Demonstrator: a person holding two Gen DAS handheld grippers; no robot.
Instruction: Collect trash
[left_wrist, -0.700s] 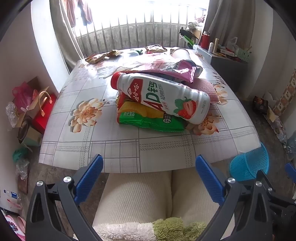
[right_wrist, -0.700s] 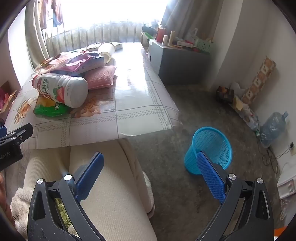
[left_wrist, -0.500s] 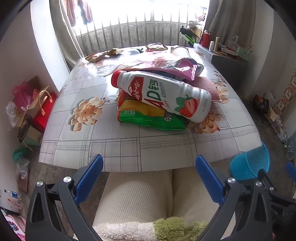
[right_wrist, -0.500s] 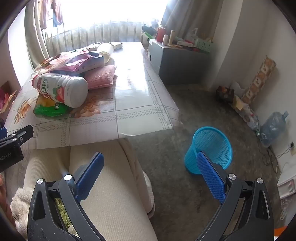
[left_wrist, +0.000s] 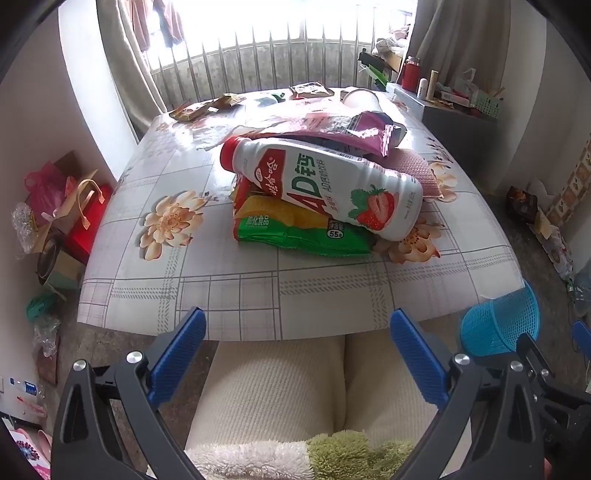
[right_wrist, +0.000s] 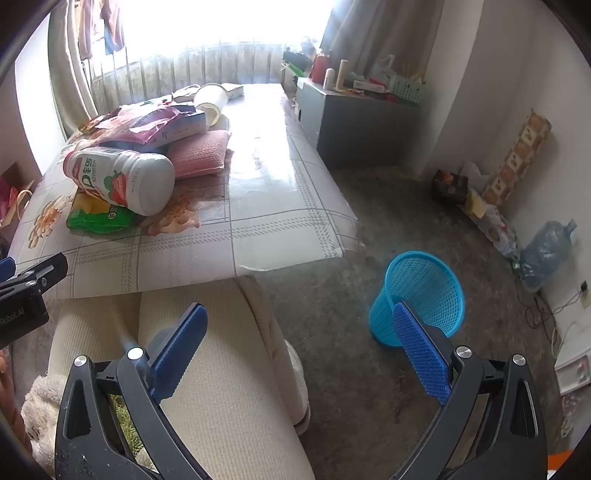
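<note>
Nudged slightly nearer: left gripper toward milk bottle atop snack packets on table; both grippers released, empty; blue basket on floor; nothing collected yet.

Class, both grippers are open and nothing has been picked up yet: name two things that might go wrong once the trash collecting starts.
The white bottle lies tilted on the green snack bag; pulling the bag first may roll it off. The blue basket stands on the floor apart from the table, so dropped trash may miss.
</note>
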